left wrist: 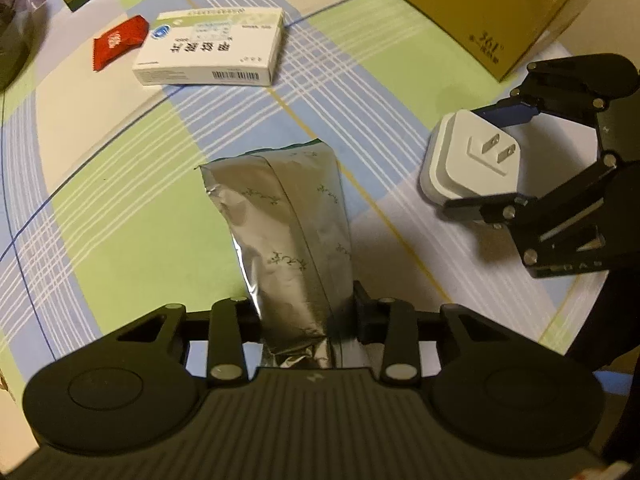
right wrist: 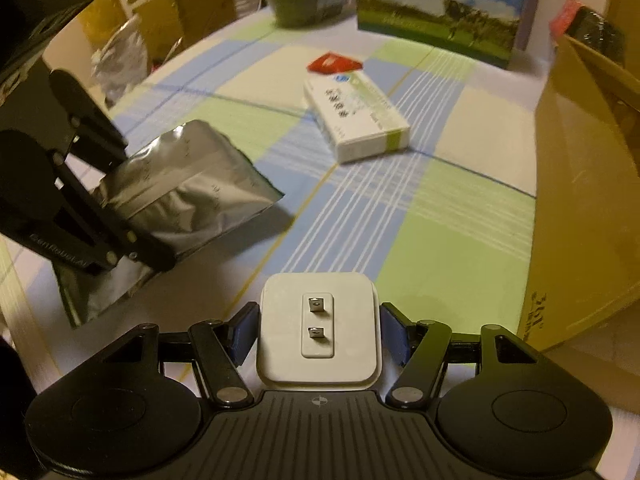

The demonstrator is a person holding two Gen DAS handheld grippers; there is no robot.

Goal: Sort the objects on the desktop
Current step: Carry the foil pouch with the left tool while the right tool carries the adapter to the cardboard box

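Observation:
My left gripper (left wrist: pixel 306 316) is shut on a silver foil pouch (left wrist: pixel 284 232) and holds it over the checked tablecloth; the pouch also shows in the right wrist view (right wrist: pixel 188 192) at the left. My right gripper (right wrist: pixel 318 336) is shut on a white plug adapter (right wrist: pixel 318 328), prongs facing up; the adapter shows in the left wrist view (left wrist: pixel 472 160) at the right, between the right gripper's fingers. A white medicine box (left wrist: pixel 212 46) and a red sachet (left wrist: pixel 118 40) lie on the cloth further off; both show in the right wrist view, the box (right wrist: pixel 356 120) and the sachet (right wrist: pixel 334 63).
A brown cardboard box (left wrist: pixel 480 8) stands at the far right of the cloth, also seen in the right wrist view (right wrist: pixel 588 200). A milk carton box (right wrist: pixel 440 8) stands at the back. Bags and boxes (right wrist: pixel 160 20) crowd the far left edge.

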